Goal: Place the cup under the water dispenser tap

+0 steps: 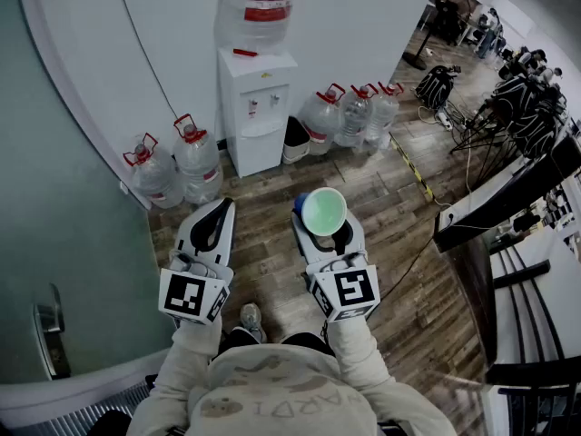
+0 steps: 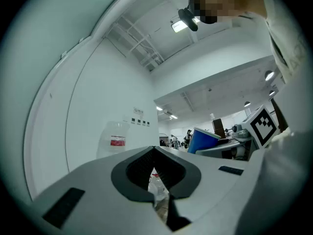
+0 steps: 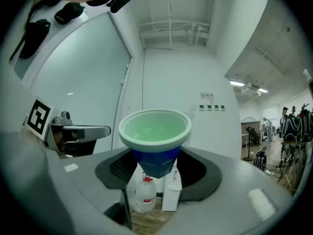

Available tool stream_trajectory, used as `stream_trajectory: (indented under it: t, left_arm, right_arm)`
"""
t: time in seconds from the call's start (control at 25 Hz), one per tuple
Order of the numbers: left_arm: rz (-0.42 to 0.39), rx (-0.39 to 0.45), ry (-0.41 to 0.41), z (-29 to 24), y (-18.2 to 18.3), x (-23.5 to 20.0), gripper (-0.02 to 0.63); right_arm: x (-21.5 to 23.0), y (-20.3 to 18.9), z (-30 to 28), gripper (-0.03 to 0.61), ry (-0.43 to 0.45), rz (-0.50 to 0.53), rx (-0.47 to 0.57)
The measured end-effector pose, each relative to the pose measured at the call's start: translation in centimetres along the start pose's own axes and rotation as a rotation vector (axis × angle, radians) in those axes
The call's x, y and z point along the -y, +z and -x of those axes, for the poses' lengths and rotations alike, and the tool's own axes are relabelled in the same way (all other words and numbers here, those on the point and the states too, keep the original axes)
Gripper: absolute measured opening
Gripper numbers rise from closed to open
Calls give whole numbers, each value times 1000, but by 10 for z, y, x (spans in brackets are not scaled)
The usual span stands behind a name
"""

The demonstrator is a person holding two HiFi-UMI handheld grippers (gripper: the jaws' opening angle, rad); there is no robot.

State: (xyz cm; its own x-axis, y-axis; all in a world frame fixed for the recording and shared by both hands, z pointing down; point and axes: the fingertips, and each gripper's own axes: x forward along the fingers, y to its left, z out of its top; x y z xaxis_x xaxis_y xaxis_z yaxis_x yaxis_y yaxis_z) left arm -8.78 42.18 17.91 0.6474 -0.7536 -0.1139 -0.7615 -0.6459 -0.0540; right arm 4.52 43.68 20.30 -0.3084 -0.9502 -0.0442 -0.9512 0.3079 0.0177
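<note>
Fingers (image 3: 116,169) of right gripper (image 3: 157,173) clamp blue cup (image 3: 155,131); red bottle label (image 1: 267,10) illegible.

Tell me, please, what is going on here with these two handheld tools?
A person stands with a two-jaw tool in each hand. The right tool grips a blue tapered cup with a white rim, upright. The left tool is shut and empty. The white water dispenser stands ahead against the wall, apart from the cup, so the cup is not yet under its tap.
</note>
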Motion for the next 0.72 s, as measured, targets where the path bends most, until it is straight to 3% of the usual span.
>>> stream_trajectory:
  t: [0.72]
  left_arm:
    - [-16,20,-22,-44,-5,-55,5]
  right_arm:
    - [11,-8,-66,259,-47,-9,10]
